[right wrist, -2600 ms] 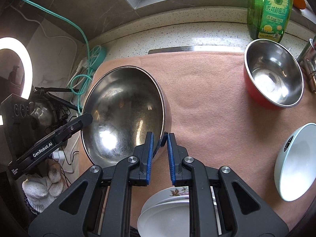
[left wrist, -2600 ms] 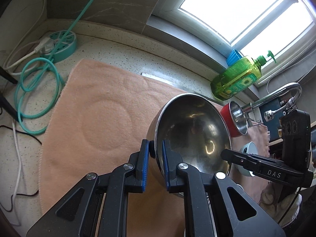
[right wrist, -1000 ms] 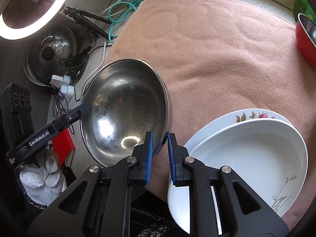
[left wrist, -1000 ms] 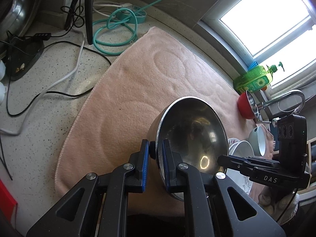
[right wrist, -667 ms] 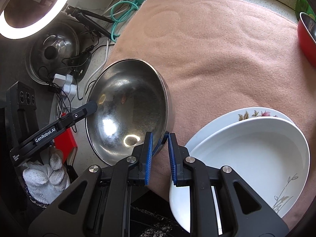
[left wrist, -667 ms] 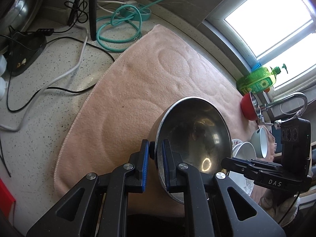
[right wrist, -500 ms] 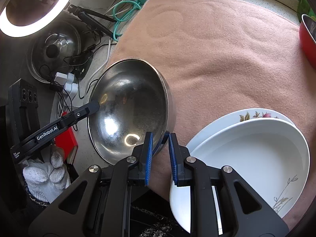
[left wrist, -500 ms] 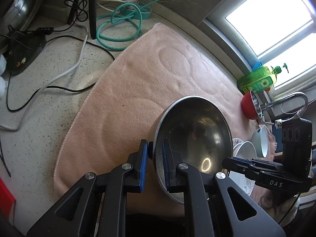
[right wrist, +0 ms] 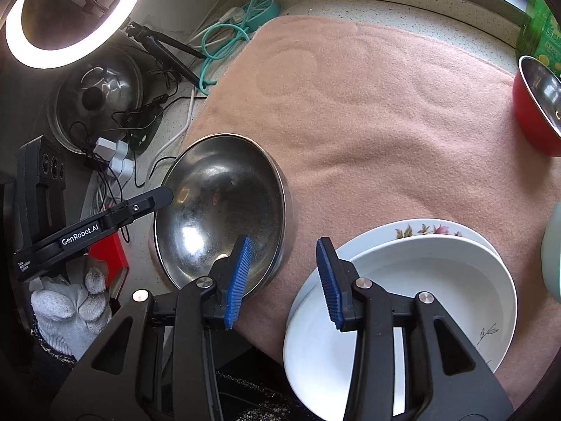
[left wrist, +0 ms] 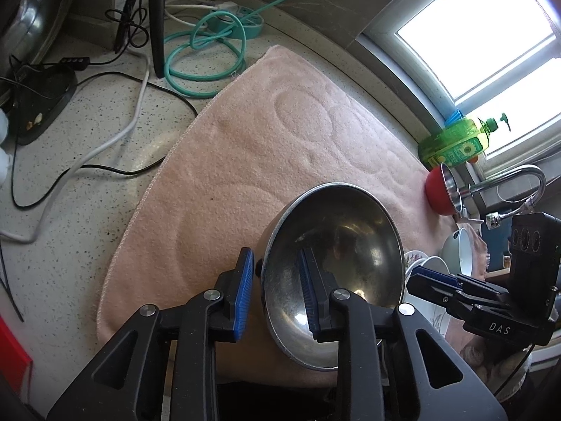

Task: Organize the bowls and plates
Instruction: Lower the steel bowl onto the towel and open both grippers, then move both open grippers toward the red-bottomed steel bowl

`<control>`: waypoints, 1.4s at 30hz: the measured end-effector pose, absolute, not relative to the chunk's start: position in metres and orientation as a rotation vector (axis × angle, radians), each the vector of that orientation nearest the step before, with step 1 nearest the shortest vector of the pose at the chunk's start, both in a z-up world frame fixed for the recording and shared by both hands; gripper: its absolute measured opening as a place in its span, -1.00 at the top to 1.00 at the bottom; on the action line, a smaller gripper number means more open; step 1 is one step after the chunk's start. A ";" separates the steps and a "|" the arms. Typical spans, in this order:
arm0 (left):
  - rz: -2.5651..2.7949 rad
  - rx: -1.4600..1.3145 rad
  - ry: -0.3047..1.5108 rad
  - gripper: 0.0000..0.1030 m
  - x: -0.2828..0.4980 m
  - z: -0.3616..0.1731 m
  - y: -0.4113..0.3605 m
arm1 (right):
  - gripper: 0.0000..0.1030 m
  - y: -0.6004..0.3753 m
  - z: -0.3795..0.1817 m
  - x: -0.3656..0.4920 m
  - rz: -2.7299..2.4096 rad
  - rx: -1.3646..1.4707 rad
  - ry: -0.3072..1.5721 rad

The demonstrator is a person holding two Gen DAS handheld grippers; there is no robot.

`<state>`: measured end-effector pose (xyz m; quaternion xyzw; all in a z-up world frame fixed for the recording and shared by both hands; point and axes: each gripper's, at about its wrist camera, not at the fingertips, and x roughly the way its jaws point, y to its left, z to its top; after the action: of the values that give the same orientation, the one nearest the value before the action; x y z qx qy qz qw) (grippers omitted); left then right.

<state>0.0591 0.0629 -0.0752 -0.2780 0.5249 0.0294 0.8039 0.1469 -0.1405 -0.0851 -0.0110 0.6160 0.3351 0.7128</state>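
Large round stainless steel bowl (right wrist: 224, 210) on pink fleece mat (right wrist: 385, 122) near mat's front-left corner, just beside stacked white plates (right wrist: 420, 291); far mat bare

Left hand-held gripper (left wrist: 275, 293) and right hand-held gripper (right wrist: 284, 280): jaws just opened, apart; bowl rim between blue pads (right wrist: 238, 273), gaps visible, no clamp

Speckled worktop (left wrist: 87, 210) left cluttered with cables

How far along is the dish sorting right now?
Done: steel bowl rests on the pink towel beside the stacked white plates. In hand: nothing; left gripper and right gripper have just opened off its rim. Left: red bowl and pale green bowl sit apart.
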 end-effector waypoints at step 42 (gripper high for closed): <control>-0.268 -0.212 1.034 -0.23 0.206 -0.010 -0.085 | -0.62 -0.330 -0.017 0.242 0.245 0.119 1.054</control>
<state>0.2064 -0.0847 -0.0100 -0.1007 0.4920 -0.1275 0.8553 0.2416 -0.3299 -0.0175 0.0565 0.5012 0.1165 0.8556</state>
